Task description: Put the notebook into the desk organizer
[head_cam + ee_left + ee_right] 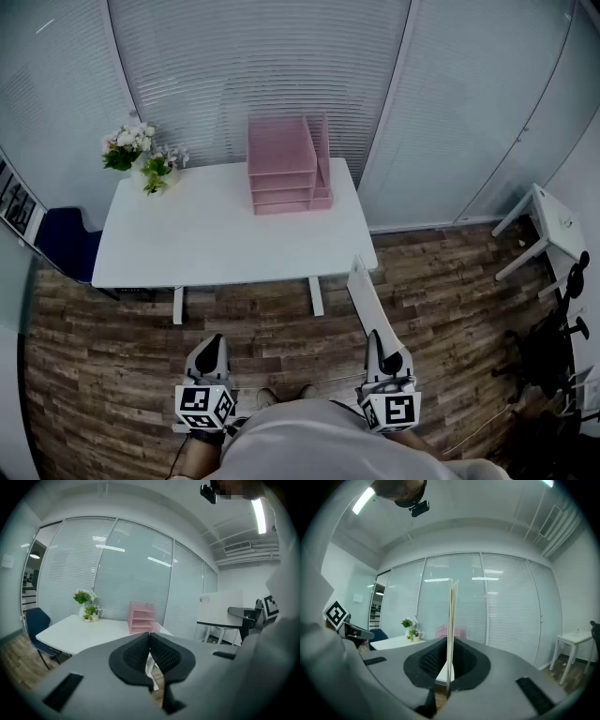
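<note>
A thin white notebook (366,295) stands on edge between the jaws of my right gripper (384,359), which is shut on it. In the right gripper view the notebook (451,634) rises straight up from between the jaws. The pink desk organizer (284,167) with its stacked trays stands at the back of the white table (206,239), well ahead of both grippers. It also shows small in the left gripper view as the pink organizer (141,617). My left gripper (211,354) hangs over the floor at the left, shut with nothing in it.
A vase of flowers (141,155) stands at the table's far left corner. A dark blue chair (66,246) is left of the table. A small white side table (544,230) and a black chair base (548,352) are at the right. Wood floor lies between me and the table.
</note>
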### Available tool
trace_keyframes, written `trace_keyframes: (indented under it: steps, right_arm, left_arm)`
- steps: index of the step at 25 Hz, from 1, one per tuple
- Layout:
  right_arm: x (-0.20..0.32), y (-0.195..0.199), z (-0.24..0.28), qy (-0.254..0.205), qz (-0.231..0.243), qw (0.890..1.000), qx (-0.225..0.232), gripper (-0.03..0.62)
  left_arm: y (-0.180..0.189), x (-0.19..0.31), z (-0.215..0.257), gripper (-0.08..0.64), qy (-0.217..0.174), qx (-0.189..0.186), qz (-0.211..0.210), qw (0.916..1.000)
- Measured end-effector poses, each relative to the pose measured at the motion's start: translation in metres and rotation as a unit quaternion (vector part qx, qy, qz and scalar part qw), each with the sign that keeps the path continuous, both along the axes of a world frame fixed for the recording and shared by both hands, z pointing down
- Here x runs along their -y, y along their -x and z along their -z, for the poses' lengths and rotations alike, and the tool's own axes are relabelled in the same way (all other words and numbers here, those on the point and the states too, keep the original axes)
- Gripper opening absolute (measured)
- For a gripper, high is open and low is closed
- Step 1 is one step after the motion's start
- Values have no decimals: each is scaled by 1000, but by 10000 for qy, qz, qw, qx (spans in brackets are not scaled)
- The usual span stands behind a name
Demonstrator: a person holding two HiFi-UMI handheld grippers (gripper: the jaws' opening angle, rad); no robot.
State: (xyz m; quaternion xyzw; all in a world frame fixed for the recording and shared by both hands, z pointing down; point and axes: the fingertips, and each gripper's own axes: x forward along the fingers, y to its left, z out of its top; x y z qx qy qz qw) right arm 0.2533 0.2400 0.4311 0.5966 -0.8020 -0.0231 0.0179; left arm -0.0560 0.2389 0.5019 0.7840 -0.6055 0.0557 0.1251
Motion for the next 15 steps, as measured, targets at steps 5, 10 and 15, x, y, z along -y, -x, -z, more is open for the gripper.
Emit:
trace_keyframes:
  steps: [5, 10, 15]
  right_arm:
    - [1, 3, 1, 6, 47, 10000, 6, 23]
    - [1, 5, -1, 10, 81, 10000, 3, 23]
    - [3, -3, 1, -48, 33, 9999, 154, 23]
  left_arm:
    - [2, -1, -1, 9, 24, -2, 21, 10000]
    - [3, -3, -4, 9, 65, 2, 37, 10000]
    - [0, -1, -9, 9, 107, 9, 71, 9999]
